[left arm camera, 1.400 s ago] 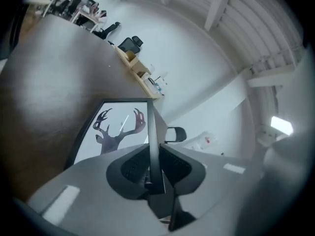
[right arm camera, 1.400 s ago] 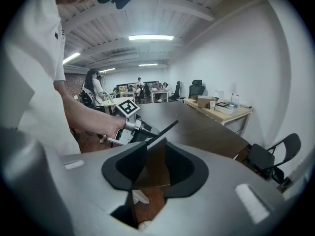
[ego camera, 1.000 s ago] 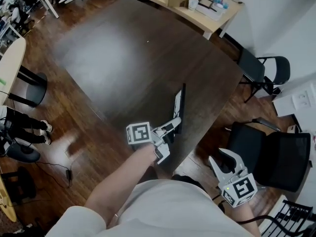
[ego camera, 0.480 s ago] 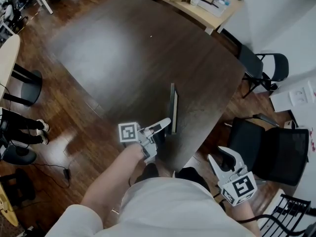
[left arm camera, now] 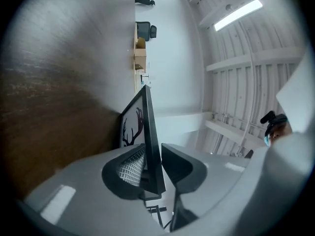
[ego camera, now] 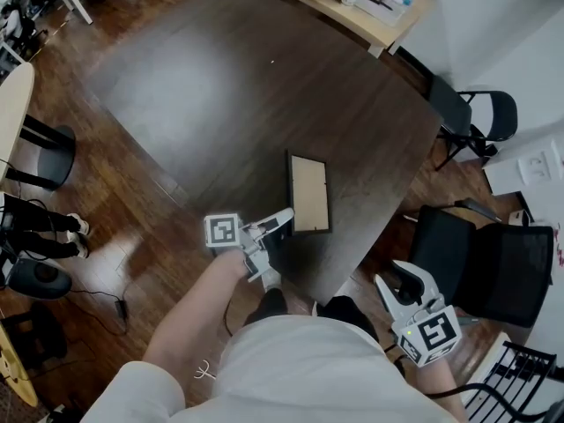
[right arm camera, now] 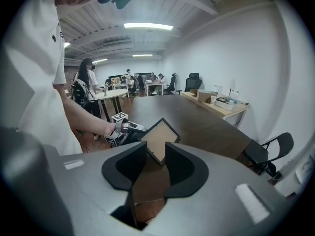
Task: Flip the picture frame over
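The picture frame (ego camera: 308, 192) has its brown back up and its antler print facing the table. Its long axis runs away from the person. It reaches ahead and to the right of the left gripper (ego camera: 282, 220), which has the near end of the frame's long left edge between its jaws. That end looks slightly lifted off the wood. The jaws are opening, and a thin gap shows on one side of the edge. The right gripper (ego camera: 398, 282) hangs back off the table's near corner with its jaws spread and nothing in them, the frame well ahead of it. The dark wooden table (ego camera: 220, 86) stands on a wooden floor (ego camera: 132, 245). Black chairs (ego camera: 480, 271) are to the right, and a pale side table (ego camera: 352, 20) stands against the white wall.
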A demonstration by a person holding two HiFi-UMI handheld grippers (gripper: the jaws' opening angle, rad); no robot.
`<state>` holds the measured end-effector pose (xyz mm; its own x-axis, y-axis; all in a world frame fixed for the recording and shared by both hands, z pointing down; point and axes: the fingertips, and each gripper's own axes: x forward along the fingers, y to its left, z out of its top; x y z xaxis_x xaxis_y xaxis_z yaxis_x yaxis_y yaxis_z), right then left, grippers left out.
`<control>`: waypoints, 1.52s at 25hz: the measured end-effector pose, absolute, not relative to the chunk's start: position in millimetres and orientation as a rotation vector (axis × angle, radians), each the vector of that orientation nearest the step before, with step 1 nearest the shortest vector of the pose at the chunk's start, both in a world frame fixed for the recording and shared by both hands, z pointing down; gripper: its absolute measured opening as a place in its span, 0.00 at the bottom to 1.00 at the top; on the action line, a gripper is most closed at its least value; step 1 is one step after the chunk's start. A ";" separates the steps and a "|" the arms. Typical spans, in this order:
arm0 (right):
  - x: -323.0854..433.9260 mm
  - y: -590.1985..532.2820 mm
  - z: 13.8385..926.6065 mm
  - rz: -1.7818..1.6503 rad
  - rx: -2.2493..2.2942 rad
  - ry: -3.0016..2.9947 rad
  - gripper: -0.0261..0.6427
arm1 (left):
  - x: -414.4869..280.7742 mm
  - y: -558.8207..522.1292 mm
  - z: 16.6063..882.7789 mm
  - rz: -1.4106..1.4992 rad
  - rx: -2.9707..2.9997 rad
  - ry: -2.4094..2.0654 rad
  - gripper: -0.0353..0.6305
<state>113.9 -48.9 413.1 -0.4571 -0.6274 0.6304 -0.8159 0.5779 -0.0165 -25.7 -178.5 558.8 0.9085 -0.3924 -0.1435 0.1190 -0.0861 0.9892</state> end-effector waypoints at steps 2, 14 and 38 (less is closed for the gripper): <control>114.7 -48.0 414.0 0.435 1.157 -2.224 0.22 | -25.8 -179.4 563.2 -0.394 1.620 -0.216 0.19; 112.8 -41.6 421.4 0.469 1.197 -2.210 0.22 | -35.0 -187.1 598.2 -0.053 1.756 -0.441 0.18; 122.0 -10.1 418.1 0.521 1.256 -2.173 0.22 | -48.2 -193.5 626.9 0.335 1.913 -0.895 0.31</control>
